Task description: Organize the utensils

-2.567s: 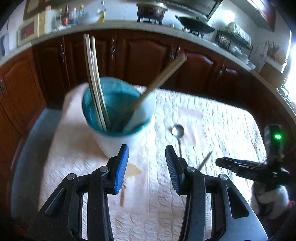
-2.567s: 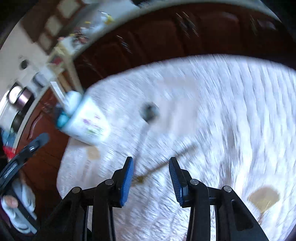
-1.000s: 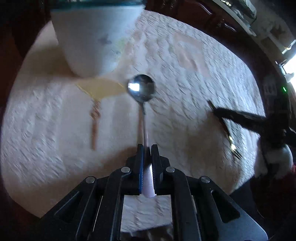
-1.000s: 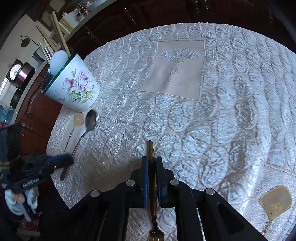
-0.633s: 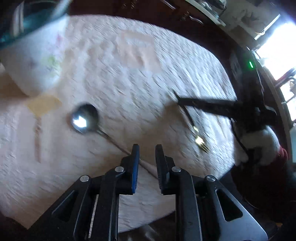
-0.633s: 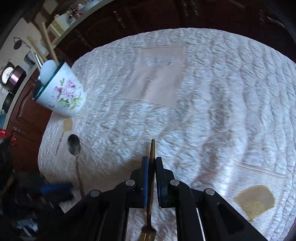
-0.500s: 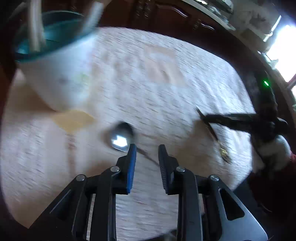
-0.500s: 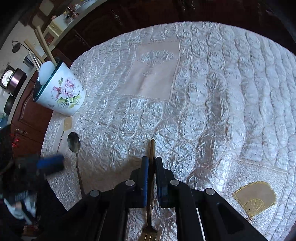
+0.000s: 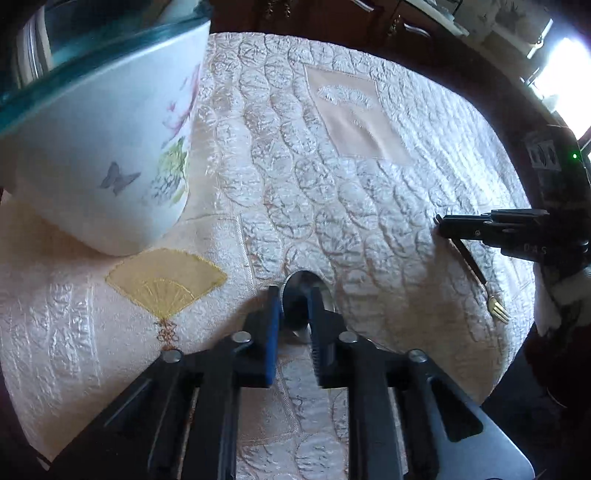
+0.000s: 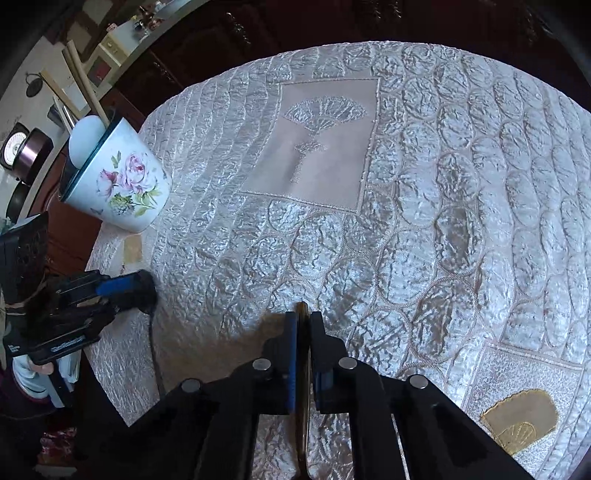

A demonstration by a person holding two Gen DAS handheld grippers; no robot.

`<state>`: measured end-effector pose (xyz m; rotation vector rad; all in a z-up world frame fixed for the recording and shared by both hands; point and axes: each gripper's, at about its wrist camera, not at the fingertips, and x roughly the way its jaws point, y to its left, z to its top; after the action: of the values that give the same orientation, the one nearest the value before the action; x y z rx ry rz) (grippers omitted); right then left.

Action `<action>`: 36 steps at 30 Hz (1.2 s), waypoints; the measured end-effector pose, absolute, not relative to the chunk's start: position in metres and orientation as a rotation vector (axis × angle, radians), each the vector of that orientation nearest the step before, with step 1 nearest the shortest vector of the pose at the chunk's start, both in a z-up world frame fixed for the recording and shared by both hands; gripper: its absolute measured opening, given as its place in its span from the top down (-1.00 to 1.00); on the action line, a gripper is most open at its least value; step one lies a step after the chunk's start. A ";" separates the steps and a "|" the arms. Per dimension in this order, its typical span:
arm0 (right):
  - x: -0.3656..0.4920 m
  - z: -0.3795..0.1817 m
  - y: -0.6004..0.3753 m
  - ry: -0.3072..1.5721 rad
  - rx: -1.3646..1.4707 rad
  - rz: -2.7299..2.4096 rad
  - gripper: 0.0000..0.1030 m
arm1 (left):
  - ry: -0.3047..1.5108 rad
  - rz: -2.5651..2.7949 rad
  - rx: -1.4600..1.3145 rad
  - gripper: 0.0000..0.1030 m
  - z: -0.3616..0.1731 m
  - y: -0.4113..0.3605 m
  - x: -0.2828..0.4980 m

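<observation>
A silver spoon (image 9: 302, 295) lies on the quilted cloth, its bowl just past my left gripper's (image 9: 295, 295) tips. Those jaws are closing with the spoon's neck in the narrow gap, and the pads do not press on it. In the right wrist view the left gripper (image 10: 146, 291) covers the bowl, and the spoon's handle (image 10: 153, 343) runs toward the table edge. My right gripper (image 10: 303, 321) is shut on a gold fork (image 10: 303, 354), held by its handle. The fork (image 9: 480, 275) hangs tines down from the right gripper (image 9: 439, 225). A floral mug (image 9: 92, 147) (image 10: 118, 181) holds chopsticks (image 10: 83, 81).
The pale quilted tablecloth (image 10: 406, 184) covers a round table. Dark wooden cabinets (image 9: 332, 18) stand behind it. The mug sits near the table's left edge. A gloved hand (image 9: 550, 310) holds the right gripper, and another hand (image 10: 37, 365) holds the left one.
The left gripper let go of the spoon's handle, opened, moved along to the bowl end by the mug, and its gap has narrowed again. The right gripper keeps the fork.
</observation>
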<state>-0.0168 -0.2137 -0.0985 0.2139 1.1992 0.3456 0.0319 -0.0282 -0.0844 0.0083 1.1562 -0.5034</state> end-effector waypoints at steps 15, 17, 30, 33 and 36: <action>-0.043 0.003 -0.184 0.929 0.178 0.470 0.89 | 0.879 -0.419 -0.002 0.98 0.019 0.009 -0.011; -0.046 0.013 -0.175 0.903 0.164 0.486 0.89 | 0.872 -0.413 0.001 0.98 0.024 0.011 -0.011; -0.058 0.037 -0.175 0.857 0.174 0.489 0.89 | 1.139 -0.432 -0.109 0.36 -0.075 0.004 0.012; -0.061 0.038 -0.176 0.857 0.176 0.488 0.89 | 1.151 -0.425 -0.111 0.72 -0.086 0.000 0.015; -0.061 0.039 -0.176 0.857 0.177 0.487 0.89 | 1.132 -0.429 -0.154 0.90 -0.082 0.003 0.018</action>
<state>-0.0610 -0.1762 0.0389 0.1766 0.8570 0.4872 0.0179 0.0028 -0.0823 -0.1536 1.1321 -0.4292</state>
